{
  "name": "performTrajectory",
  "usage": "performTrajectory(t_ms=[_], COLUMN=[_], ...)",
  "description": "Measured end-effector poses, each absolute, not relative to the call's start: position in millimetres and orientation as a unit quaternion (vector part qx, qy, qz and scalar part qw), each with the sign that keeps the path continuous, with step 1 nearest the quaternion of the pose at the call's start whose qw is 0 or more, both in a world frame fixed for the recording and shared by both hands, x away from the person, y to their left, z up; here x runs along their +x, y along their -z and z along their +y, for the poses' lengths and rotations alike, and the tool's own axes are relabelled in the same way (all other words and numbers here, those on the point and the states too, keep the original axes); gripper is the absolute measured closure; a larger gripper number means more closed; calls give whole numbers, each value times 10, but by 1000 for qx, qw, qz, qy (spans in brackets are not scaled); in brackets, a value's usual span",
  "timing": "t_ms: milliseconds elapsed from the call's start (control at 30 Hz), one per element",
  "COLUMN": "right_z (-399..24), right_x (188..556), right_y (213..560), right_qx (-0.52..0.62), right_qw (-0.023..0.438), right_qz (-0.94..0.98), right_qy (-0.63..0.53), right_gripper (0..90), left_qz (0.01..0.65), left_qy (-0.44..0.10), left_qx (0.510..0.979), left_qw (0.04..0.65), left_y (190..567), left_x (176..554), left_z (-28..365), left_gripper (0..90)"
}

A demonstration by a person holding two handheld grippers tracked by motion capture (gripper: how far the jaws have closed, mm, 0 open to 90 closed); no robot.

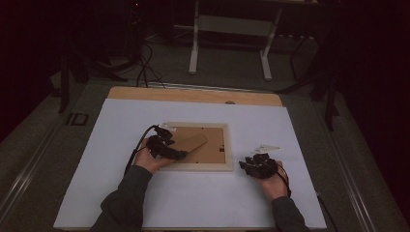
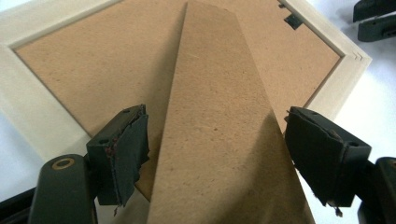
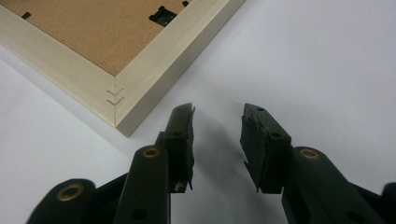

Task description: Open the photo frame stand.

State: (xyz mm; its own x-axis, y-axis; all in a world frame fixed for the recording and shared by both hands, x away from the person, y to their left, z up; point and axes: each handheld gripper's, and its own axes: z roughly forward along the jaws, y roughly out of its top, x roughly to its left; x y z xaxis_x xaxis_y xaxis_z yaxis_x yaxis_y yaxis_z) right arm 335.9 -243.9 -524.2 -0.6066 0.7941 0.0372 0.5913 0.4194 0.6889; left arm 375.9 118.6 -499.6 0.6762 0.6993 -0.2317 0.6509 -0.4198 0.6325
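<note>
You are sitting in what looks like a lab or recording room rather than a home. Your work surface is a table [image 1: 193, 95] with a pale wooden top, covered almost wholly by a plain white sheet [image 1: 193, 203], lit brightly while the room around it stays dark. The floor [image 1: 29, 145] is grey office-style carpet. At twelve o'clock beyond the table stands the white metal frame [image 1: 231, 29] of another desk or bench. At eleven o'clock, loose black cables [image 1: 145, 67] trail across the carpet. Dark stand legs [image 1: 65, 77] rise at ten o'clock, and more dark legs [image 1: 329, 92] at two o'clock.
</note>
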Motion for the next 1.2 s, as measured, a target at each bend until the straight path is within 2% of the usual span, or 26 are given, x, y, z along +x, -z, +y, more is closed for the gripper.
performTrajectory(t_ms=[133, 233, 333, 700, 1200], right_z=[-2438, -2435, -2433, -2417, -2377], right_x=[3359, 3359, 3358, 3356, 3506], right_y=[5244, 5244, 5246, 5225, 5087], right_qx=[418, 418, 418, 416, 418], right_qw=[148, 148, 148, 149, 131], right_qz=[829, 829, 829, 828, 816], right_qy=[-340, -340, -340, -344, -376], right_gripper=[634, 633, 633, 631, 618], left_qz=[394, 386, 383, 383, 365], left_qy=[-33, -29, -26, -20, -57], left_qx=[847, 851, 854, 858, 869], left_qw=[355, 354, 352, 342, 328], left_y=[5006, 5019, 5028, 5046, 5012], left_x=[3764, 3770, 3771, 3787, 3738], left_z=[1158, 1146, 1127, 1126, 1070], left_gripper=[251, 313, 330, 351, 356])
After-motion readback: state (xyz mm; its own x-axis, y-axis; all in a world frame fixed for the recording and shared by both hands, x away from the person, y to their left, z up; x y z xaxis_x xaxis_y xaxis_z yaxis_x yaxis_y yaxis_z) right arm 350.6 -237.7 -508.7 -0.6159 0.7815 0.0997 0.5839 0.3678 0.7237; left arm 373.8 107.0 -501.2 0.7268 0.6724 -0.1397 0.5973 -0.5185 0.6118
